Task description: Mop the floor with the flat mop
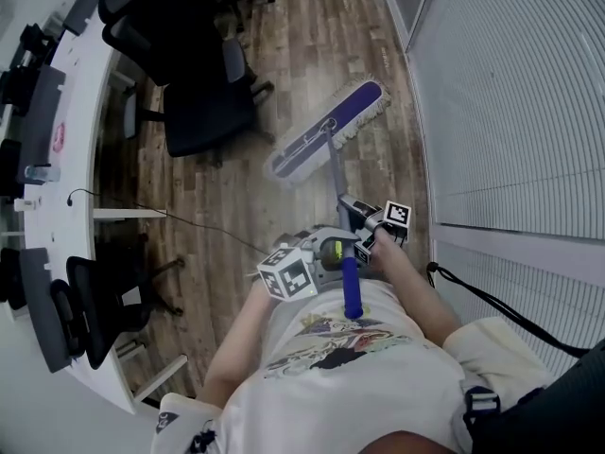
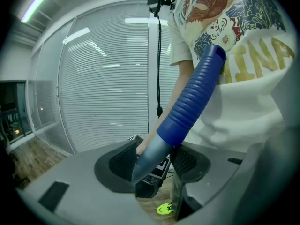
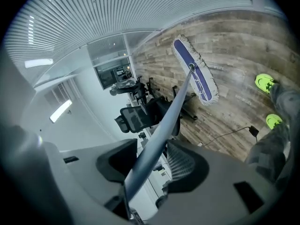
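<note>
Purple mop head (image 1: 364, 97) lies flat on the wood floor (image 1: 312, 26), mid-sweep. The left claw (image 2: 154, 165) and the right claw (image 3: 152, 165) both pinch the pole (image 1: 336, 164). Next it needs a steady push.

Black office chair (image 1: 203, 93), curved white desk (image 1: 80, 149), window blinds (image 1: 510, 93)

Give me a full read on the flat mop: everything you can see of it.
The flat mop has a long, narrow purple pad with a pale fringe. It lies flat and at a slant on the wood-look floor, near a black office chair. A grey, metallic-looking pole joins the pad at its middle and slants up toward the person, ending in a ribbed blue grip. The left tool clamps the pole just below that grip, and the right tool clamps it lower down.
</note>
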{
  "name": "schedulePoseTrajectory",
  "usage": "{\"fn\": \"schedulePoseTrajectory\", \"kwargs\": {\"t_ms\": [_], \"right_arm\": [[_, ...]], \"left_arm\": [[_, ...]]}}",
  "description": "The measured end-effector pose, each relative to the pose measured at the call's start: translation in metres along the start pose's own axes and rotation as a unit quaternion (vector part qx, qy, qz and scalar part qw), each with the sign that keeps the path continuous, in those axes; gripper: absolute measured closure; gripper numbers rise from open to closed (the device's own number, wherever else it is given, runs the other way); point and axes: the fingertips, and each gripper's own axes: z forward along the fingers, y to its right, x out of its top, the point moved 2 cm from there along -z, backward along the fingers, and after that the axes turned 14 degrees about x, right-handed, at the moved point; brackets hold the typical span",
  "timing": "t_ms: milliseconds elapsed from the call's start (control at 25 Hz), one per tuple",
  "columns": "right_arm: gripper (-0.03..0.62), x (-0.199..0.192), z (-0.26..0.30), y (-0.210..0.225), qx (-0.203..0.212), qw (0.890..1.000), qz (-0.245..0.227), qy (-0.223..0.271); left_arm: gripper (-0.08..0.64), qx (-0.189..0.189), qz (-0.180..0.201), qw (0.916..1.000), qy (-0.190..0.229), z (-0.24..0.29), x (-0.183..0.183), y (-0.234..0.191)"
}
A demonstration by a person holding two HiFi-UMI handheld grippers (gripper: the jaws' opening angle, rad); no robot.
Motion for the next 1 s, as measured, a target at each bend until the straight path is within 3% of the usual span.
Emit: {"fn": "schedulePoseTrajectory", "kwargs": {"t_ms": [200, 560, 1000], "right_arm": [[0.397, 0.039, 0.026, -0.009, -0.012, 1.000, -0.002, 0.000], [0.399, 0.086, 0.083, -0.030, -0.017, 1.000, -0.012, -0.012], [0.396, 0.158, 0.208, -0.078, -0.034, 0.999, -0.028, -0.020]], "left_arm": [[0.367, 0.019, -0.001, 0.9997, -0.012, 0.022, -0.006, -0.042], [0.359, 0.022, -0.027, 0.9992, 0.018, 0.033, -0.013, -0.116], [0.345, -0.006, -0.050, 0.9980, 0.039, 0.031, -0.021, -0.268]]}}
